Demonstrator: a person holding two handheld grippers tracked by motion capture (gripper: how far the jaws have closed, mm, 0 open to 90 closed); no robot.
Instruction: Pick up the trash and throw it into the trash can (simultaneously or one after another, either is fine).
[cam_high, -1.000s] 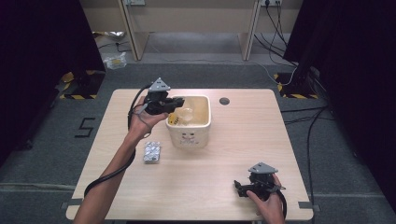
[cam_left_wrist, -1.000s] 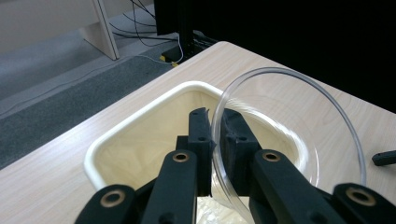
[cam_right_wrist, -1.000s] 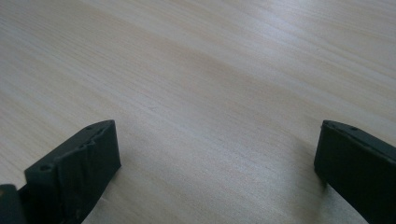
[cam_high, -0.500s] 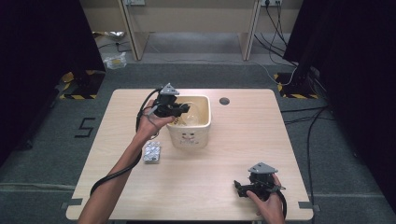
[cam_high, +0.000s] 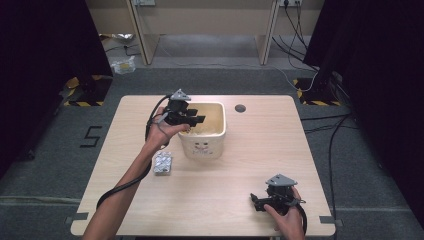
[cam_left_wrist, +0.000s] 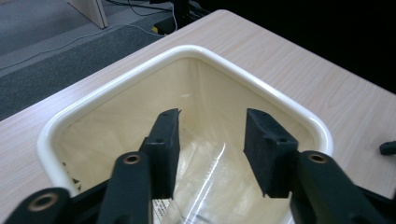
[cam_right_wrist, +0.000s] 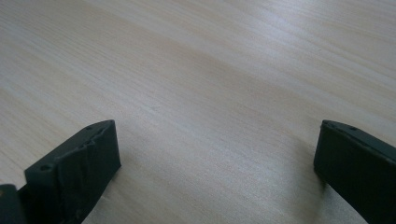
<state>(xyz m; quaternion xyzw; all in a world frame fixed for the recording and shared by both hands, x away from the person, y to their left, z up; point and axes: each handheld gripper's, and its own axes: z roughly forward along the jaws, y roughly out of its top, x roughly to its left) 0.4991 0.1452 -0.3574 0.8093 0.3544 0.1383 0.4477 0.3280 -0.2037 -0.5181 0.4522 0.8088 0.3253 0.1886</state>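
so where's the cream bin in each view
high view: the cream bin stands at table centre, left tool over its rim.
left gripper view: its rim frames the open jaws, nothing between them.
right gripper view: not in it.
shared landmark: the wooden table.

Left gripper (cam_high: 192, 119) fingers (cam_left_wrist: 163, 140) just opening, right gripper (cam_high: 260, 201) fingers wide apart

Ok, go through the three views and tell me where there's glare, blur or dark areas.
High view: even overhead light on the table, black surround on both sides, overall soft. Left gripper view: the tub rim is sharp, a glare streak runs down the clear plastic bag inside it, and the near jaws are slightly soft. Right gripper view: wood grain blurs with distance, with soft jaw shadows.
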